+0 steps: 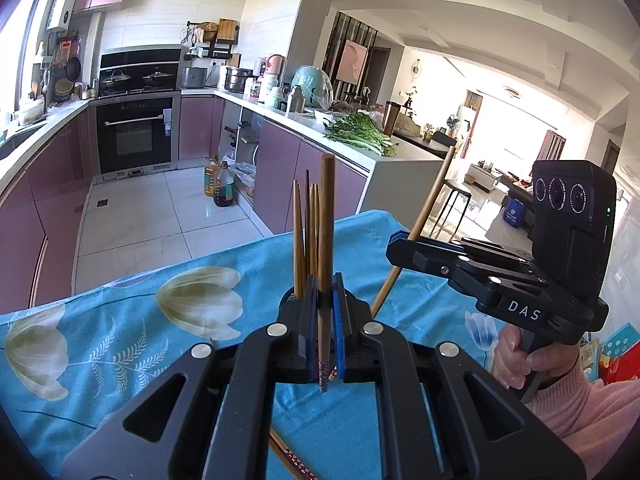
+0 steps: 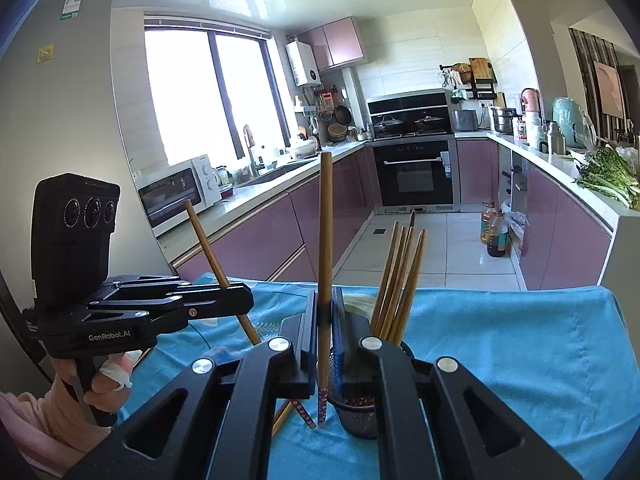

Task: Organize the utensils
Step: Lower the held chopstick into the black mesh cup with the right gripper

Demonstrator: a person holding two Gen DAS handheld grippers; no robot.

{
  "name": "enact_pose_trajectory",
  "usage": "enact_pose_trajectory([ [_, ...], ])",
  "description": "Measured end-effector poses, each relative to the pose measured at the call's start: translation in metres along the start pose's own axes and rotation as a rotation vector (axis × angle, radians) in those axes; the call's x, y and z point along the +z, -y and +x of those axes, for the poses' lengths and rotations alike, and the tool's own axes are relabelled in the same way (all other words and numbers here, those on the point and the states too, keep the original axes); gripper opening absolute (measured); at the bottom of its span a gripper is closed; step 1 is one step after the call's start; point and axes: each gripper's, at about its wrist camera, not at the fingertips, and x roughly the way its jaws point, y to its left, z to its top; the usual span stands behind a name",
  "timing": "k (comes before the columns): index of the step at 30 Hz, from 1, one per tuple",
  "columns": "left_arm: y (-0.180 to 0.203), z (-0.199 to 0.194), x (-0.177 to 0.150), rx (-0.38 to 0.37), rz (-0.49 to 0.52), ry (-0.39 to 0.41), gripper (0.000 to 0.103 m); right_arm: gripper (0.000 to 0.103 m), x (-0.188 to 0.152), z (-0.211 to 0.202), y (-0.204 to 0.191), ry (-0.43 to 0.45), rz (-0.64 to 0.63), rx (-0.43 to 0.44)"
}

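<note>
My left gripper [image 1: 325, 300] is shut on a wooden chopstick [image 1: 327, 216] held upright above the table. My right gripper [image 2: 325, 312] is shut on another wooden chopstick [image 2: 325, 220], also upright. Each gripper shows in the other's view: the right one [image 1: 404, 246] with its chopstick slanted, the left one [image 2: 244, 300] likewise. A dark mesh holder [image 2: 356, 412] with several chopsticks [image 2: 400, 280] standing in it is on the table just right of my right gripper; they also show behind my left gripper [image 1: 306, 232]. A loose chopstick [image 1: 292, 460] with a patterned end lies on the cloth.
The table carries a blue floral cloth [image 1: 120, 340]; its far edge [image 2: 520, 290] drops to the kitchen floor. Pink cabinets, an oven [image 1: 136, 132] and a counter with greens [image 1: 360, 132] stand beyond. A microwave [image 2: 176, 192] sits on the left counter.
</note>
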Motion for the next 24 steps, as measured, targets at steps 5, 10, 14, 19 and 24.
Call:
enact_pose_trajectory([
  [5, 0.0, -0.002, 0.003, -0.001, 0.002, 0.009, 0.008, 0.006, 0.003, 0.001, -0.001, 0.005, -0.004, -0.002],
  [10, 0.001, -0.007, 0.005, -0.002, 0.007, 0.021, 0.008, 0.006, 0.005, -0.001, -0.003, 0.015, -0.009, -0.004],
  [14, 0.003, -0.012, 0.007, -0.002, 0.013, 0.035, 0.008, 0.006, 0.008, -0.001, -0.003, 0.021, -0.013, -0.008],
  [19, 0.004, -0.015, 0.01, -0.007, 0.013, 0.049, 0.008, 0.006, 0.013, -0.004, -0.004, 0.037, -0.024, -0.018],
  [24, 0.005, -0.021, 0.014, -0.008, 0.015, 0.068, 0.008, 0.006, 0.018, -0.009, -0.004, 0.055, -0.03, -0.026],
])
